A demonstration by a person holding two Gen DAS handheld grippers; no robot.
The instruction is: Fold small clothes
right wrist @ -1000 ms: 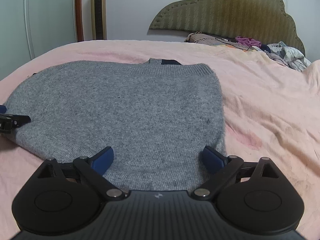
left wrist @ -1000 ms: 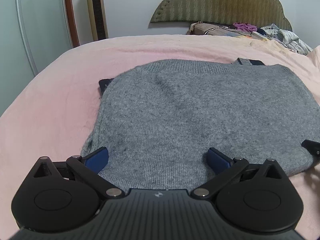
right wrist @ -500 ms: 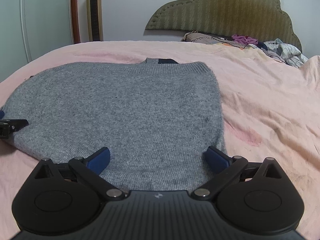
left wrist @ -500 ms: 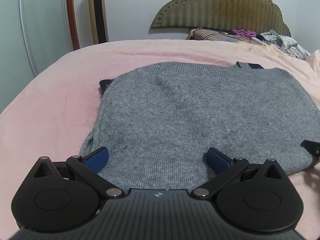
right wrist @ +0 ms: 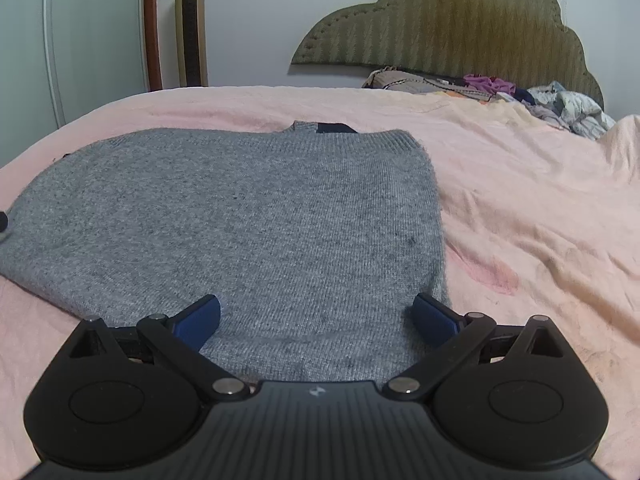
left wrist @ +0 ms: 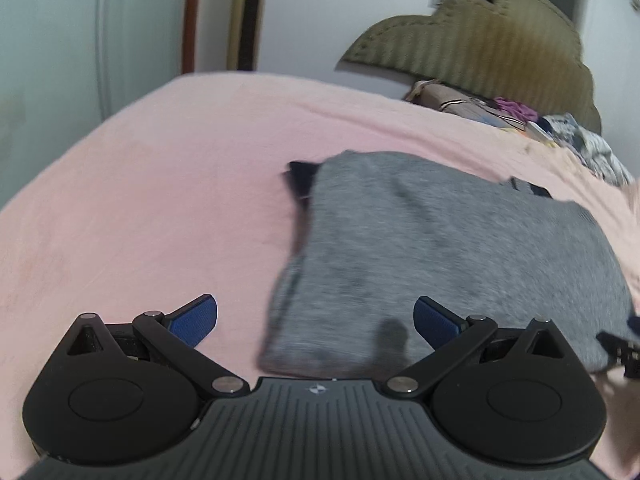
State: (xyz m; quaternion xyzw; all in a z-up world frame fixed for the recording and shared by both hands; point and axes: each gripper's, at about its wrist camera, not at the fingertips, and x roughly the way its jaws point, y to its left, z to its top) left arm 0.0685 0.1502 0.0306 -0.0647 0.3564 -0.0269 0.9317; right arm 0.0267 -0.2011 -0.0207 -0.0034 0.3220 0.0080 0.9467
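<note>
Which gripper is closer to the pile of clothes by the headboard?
Right. The right gripper sits over the grey sweater's side nearest the clothes pile; the left gripper is at the sweater's far corner.

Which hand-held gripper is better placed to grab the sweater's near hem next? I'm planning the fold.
Right hand-held gripper: open, centred over the grey sweater. The left straddles its side edge, partly over the blanket.

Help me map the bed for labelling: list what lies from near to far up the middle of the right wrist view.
right hand-held gripper → grey sweater → its dark collar tab → pink blanket → olive headboard
</note>
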